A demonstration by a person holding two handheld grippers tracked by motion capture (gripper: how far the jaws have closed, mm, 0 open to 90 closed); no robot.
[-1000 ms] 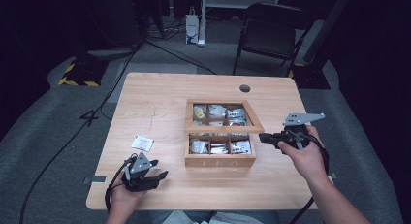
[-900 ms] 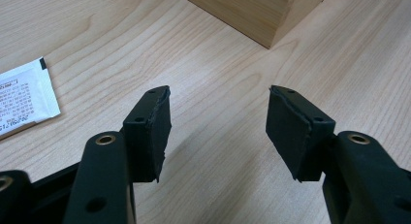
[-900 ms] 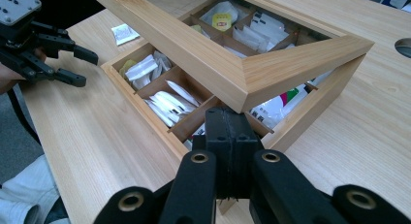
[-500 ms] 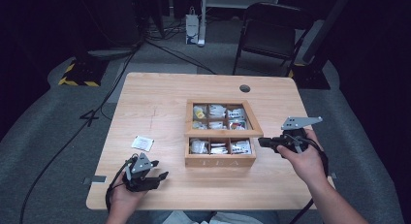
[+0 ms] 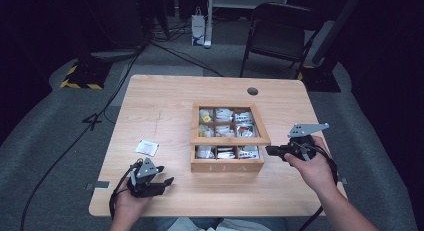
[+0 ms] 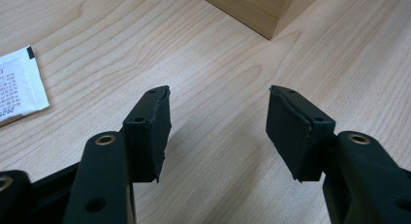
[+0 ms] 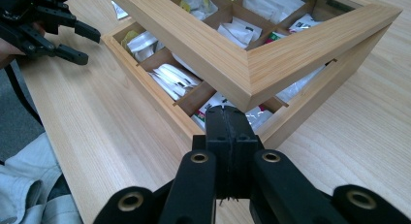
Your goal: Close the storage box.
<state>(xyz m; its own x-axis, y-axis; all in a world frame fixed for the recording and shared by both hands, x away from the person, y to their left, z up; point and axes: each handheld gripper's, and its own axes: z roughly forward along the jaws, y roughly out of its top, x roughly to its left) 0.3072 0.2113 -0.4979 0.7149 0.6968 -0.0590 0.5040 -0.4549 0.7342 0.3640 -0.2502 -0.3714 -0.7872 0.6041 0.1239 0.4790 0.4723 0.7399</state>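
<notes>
A wooden tea box (image 5: 227,166) stands mid-table, its compartments packed with tea packets. Its framed glass lid (image 5: 230,140) is propped partly up, tilted over the box. My right gripper (image 5: 268,151) is shut with nothing between the jaws. Its tip sits right at the lid's near right corner; in the right gripper view the tip (image 7: 227,112) is just beneath that lid corner (image 7: 247,64). My left gripper (image 5: 164,175) rests open on the table at the front left, its jaws (image 6: 218,122) holding nothing. A white tea packet (image 5: 147,147) lies flat beside it.
The tea box's corner (image 6: 257,8) lies ahead of the left jaws, the packet (image 6: 17,86) to their left. A cable hole (image 5: 252,91) is at the table's back. A folding chair (image 5: 280,31) stands beyond the table's far edge.
My right gripper has shifted slightly toward the table's near edge, and the lid's front edge looks a bit lower. The left gripper has stayed put.
</notes>
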